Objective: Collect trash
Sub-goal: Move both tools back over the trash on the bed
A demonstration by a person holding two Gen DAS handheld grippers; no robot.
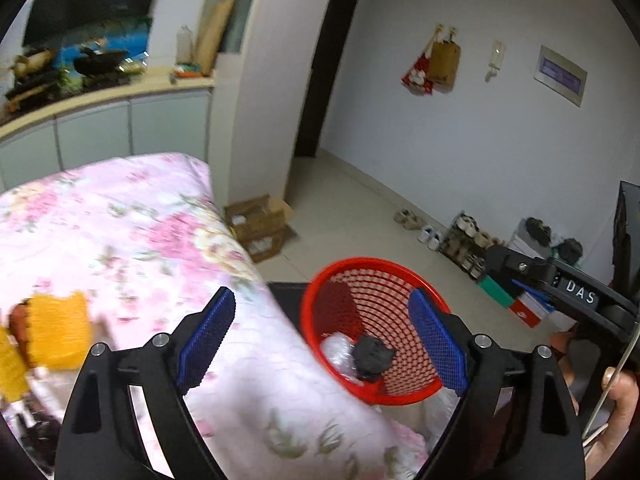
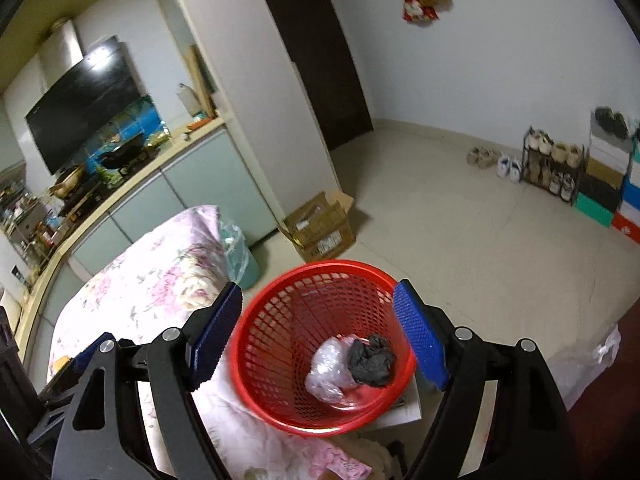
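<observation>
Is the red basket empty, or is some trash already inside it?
Not empty. The red basket holds a clear plastic wad and a dark crumpled piece at its bottom.

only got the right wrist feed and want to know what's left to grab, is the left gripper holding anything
Observer: No. The left gripper is open, with nothing between its pads.
Operator: anything lying on the bed on that side
Observer: Yes, a yellow thing lies on the floral bedcover, to the left of that gripper in the left wrist view. It is too blurred to say what it is.
</observation>
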